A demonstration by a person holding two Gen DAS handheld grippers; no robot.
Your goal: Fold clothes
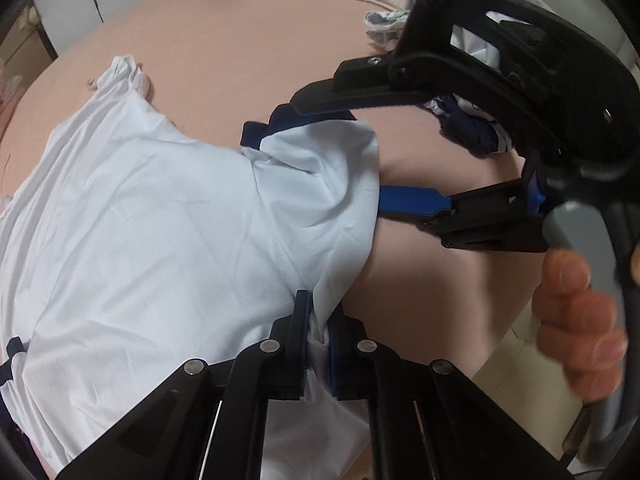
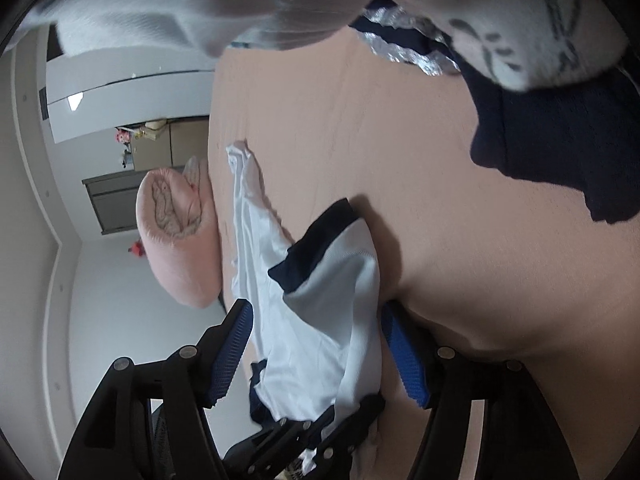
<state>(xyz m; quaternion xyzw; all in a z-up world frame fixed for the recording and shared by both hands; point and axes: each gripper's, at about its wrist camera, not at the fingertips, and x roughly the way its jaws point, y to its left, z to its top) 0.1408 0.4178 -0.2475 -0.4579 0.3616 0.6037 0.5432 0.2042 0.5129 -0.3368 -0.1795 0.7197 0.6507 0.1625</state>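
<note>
In the left wrist view, the left gripper (image 1: 318, 344) sits closest, its jaws pressed together on a pinch of the white shirt (image 1: 152, 220) at its near edge. The shirt lies spread over the pink bed sheet (image 1: 248, 60). Just beyond, the right gripper (image 1: 360, 160) reaches in from the right with its jaws spread, one above and one below the shirt's navy-trimmed sleeve (image 1: 316, 160), not pressing it. A hand (image 1: 580, 312) holds its handle. Farther back lies a pile of clothes (image 1: 460, 48).

Only the right wrist view shows the blue pads (image 2: 404, 356) standing apart on either side of the sleeve (image 2: 332, 288), a dark navy garment (image 2: 560, 140) farther off, and a pink pillow (image 2: 180, 236) at the bed's edge.
</note>
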